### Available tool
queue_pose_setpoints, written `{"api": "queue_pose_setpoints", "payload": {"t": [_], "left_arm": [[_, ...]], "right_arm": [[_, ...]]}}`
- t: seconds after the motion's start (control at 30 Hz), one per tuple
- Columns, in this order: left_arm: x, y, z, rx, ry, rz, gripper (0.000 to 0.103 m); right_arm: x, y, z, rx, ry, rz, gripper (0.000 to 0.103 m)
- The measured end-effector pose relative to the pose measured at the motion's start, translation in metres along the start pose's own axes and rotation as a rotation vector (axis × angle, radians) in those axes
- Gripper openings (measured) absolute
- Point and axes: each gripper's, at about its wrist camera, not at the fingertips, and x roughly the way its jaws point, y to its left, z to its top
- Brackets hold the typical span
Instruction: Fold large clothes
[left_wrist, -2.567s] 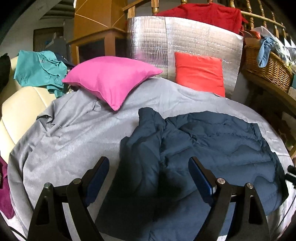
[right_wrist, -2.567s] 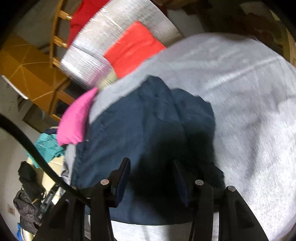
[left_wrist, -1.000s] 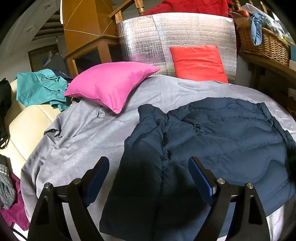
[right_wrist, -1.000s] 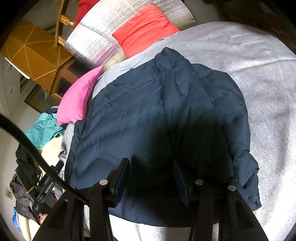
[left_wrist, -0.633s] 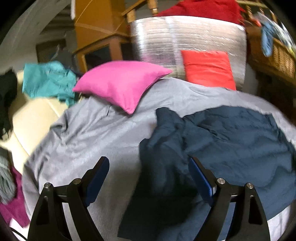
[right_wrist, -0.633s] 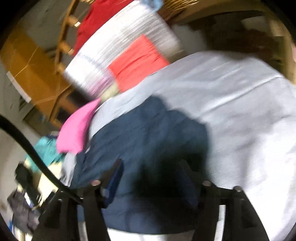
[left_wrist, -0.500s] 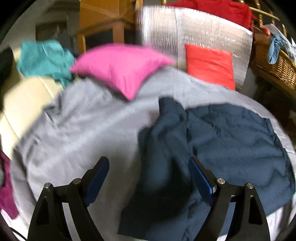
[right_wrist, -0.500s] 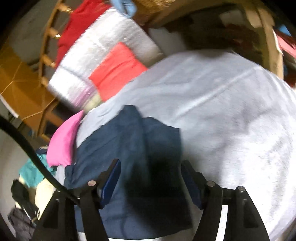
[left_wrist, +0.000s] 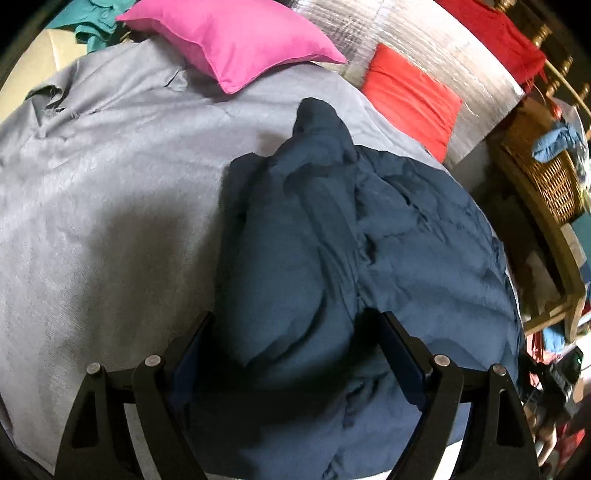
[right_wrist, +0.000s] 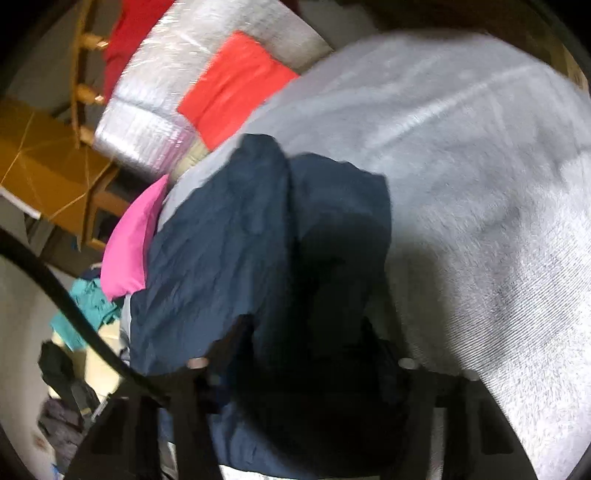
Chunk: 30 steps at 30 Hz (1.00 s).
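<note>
A navy puffer jacket (left_wrist: 406, 258) lies crumpled on a grey bed cover (left_wrist: 110, 184). One side of it is folded over into a thick ridge. My left gripper (left_wrist: 297, 354) hangs low over that ridge, jaws wide open, a finger on either side and neither pad pressing. In the blurred right wrist view the jacket (right_wrist: 221, 240) is bunched up, and its near edge is lifted off the cover (right_wrist: 480, 184). My right gripper (right_wrist: 301, 354) is closing on dark fabric that fills the gap and drapes over its left finger.
A pink pillow (left_wrist: 236, 40) and a red cushion (left_wrist: 410, 99) lie at the far end against a silver foil panel (left_wrist: 424, 48). A wicker basket (left_wrist: 546, 173) of clothes stands on the right. A teal garment (left_wrist: 92, 22) lies far left. A black cable (right_wrist: 74, 306) crosses the right view.
The left gripper sank and rolled towards the jacket, whose folded ridge now sits between its fingers. The jacket, spread wide a second ago, is bunched narrower, and its near edge has risen at the right gripper.
</note>
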Motion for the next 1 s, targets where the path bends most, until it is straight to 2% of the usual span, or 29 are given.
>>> {"api": "queue_pose_setpoints", "payload": {"t": [0.1, 0.17, 0.2, 0.27, 0.37, 0.47, 0.6, 0.63, 0.7, 0.77, 0.8, 0.9, 0.97, 1.0], "left_arm": [[0.001, -0.002, -0.002, 0.010, -0.005, 0.015, 0.088], [0.002, -0.001, -0.002, 0.008, -0.007, 0.022, 0.088], [0.003, 0.000, -0.002, 0.005, -0.005, 0.023, 0.088], [0.008, 0.001, -0.002, 0.004, 0.003, 0.030, 0.090], [0.007, 0.002, 0.000, 0.001, 0.001, 0.047, 0.090], [-0.007, -0.004, 0.001, 0.033, -0.053, 0.117, 0.090], [-0.044, -0.016, -0.005, 0.092, -0.221, 0.232, 0.090], [-0.055, -0.022, -0.009, 0.110, -0.267, 0.241, 0.090], [-0.068, -0.034, -0.017, 0.150, -0.325, 0.224, 0.090], [-0.073, -0.054, -0.031, 0.227, -0.353, 0.183, 0.090], [-0.072, -0.063, -0.036, 0.258, -0.355, 0.169, 0.090], [-0.059, -0.091, -0.054, 0.356, -0.305, 0.118, 0.090], [-0.045, -0.099, -0.063, 0.372, -0.255, 0.102, 0.090], [-0.029, -0.100, -0.065, 0.370, -0.193, 0.109, 0.090]], "right_arm": [[-0.014, 0.017, -0.006, -0.094, -0.053, -0.005, 0.052], [-0.010, 0.018, -0.010, -0.120, -0.038, -0.044, 0.052], [-0.001, 0.015, -0.012, -0.122, 0.001, -0.094, 0.052], [0.009, 0.006, -0.014, -0.107, 0.043, -0.128, 0.052], [0.003, 0.009, -0.011, -0.101, 0.038, -0.119, 0.054], [-0.009, 0.010, -0.007, -0.061, 0.013, -0.133, 0.058], [-0.046, 0.026, -0.005, -0.111, -0.203, -0.217, 0.058], [-0.057, 0.034, -0.009, -0.140, -0.265, -0.210, 0.058], [-0.065, 0.050, -0.017, -0.202, -0.299, -0.146, 0.060], [-0.059, 0.069, -0.028, -0.270, -0.276, -0.071, 0.060], [-0.049, 0.080, -0.038, -0.314, -0.235, -0.047, 0.059], [-0.015, 0.100, -0.062, -0.362, -0.093, -0.013, 0.048], [0.009, 0.103, -0.073, -0.368, -0.003, -0.048, 0.047], [0.029, 0.102, -0.078, -0.368, 0.066, -0.098, 0.048]]}}
